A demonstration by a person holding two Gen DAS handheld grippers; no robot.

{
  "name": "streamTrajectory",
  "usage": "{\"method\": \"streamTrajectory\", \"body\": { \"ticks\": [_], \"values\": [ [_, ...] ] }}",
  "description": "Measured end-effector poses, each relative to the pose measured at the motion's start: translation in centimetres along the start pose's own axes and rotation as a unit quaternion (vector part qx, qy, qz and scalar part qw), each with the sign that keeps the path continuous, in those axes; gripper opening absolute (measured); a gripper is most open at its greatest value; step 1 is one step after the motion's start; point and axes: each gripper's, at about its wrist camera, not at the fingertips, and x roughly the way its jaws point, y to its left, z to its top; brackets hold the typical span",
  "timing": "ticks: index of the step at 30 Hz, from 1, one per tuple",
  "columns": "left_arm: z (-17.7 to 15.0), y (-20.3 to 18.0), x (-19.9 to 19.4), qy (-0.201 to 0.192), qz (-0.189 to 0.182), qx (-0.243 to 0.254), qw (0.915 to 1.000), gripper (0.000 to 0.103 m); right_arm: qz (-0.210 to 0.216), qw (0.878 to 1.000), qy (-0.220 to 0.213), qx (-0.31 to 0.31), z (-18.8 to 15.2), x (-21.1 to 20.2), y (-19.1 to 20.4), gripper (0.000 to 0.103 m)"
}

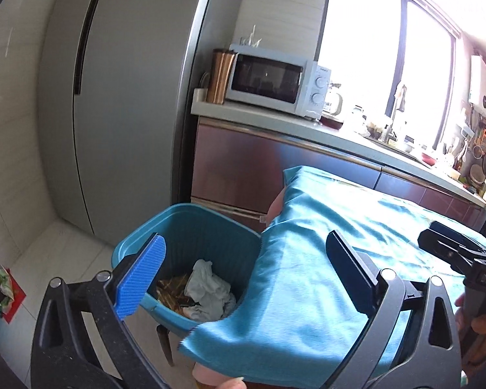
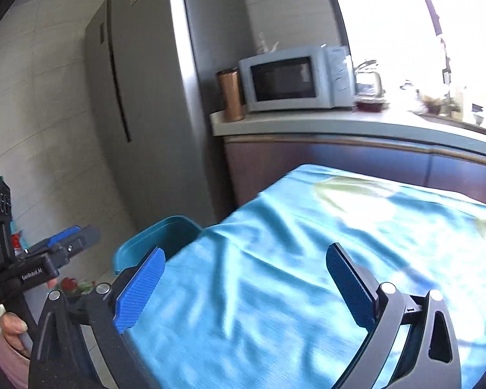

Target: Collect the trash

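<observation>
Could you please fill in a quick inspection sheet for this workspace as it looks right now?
Surface: table under a blue cloth, bare of loose items where visible.
Job's things: blue bin beside the table, holding crumpled paper and brown scraps.
Clutter: bags on the floor.
Grippers: left gripper and right gripper open, empty.
Cables: nothing seen.
Surroundings: fridge, microwave, copper canister, crowded counter.

Bin beside cloth-covered table, fridge and bench behind

Trash bin (image 1: 191, 243) left of table cloth (image 1: 324, 259), cloth corner overhanging its rim; crumpled paper (image 1: 207, 288) inside. Microwave (image 1: 272, 79) on bench (image 1: 275, 123), tumbler (image 1: 222, 76) left of it, fridge (image 1: 120, 97) further left.
</observation>
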Motion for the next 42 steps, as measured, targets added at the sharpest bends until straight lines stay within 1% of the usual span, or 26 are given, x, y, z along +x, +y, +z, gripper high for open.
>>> {"method": "streamTrajectory", "body": {
  "ticks": [2,5,8,15,18,23,28,42],
  "values": [
    [-0.1,-1.4,-0.5,-0.013,0.004,0.015,0.9998,0.097,-0.030,0.999,-0.017,0.002,-0.6,-1.6,-1.0,0.096],
    [-0.4,-3.6,-1.2,-0.027,0.010,0.036,0.9989,0.097,-0.062,0.997,-0.035,0.007,-1.3,-3.4,-2.5,0.096],
    [-0.6,-5.3,-1.7,-0.037,0.003,0.045,0.9983,0.097,-0.092,0.995,-0.048,0.008,-2.0,-5.0,-3.9,0.096],
    [-0.9,-8.7,-3.3,-0.069,0.000,0.066,0.9954,0.097,-0.133,0.988,-0.079,0.021,-3.1,-8.5,-5.8,0.096],
    [-1.3,-10.0,-3.6,-0.076,-0.003,0.076,0.9942,0.097,-0.147,0.985,-0.089,0.022,-3.6,-9.8,-6.2,0.096],
    [-1.9,-11.4,-4.2,-0.080,-0.012,0.089,0.9927,0.097,-0.167,0.980,-0.104,0.022,-4.3,-11.3,-6.5,0.096],
    [-2.4,-12.5,-5.0,-0.089,-0.013,0.102,0.9907,0.097,-0.181,0.977,-0.111,0.019,-4.7,-12.2,-6.6,0.096],
    [-3.0,-13.2,-6.2,-0.112,-0.014,0.109,0.9877,0.097,-0.194,0.974,-0.118,0.026,-5.0,-13.1,-6.8,0.096]
  ]
}}
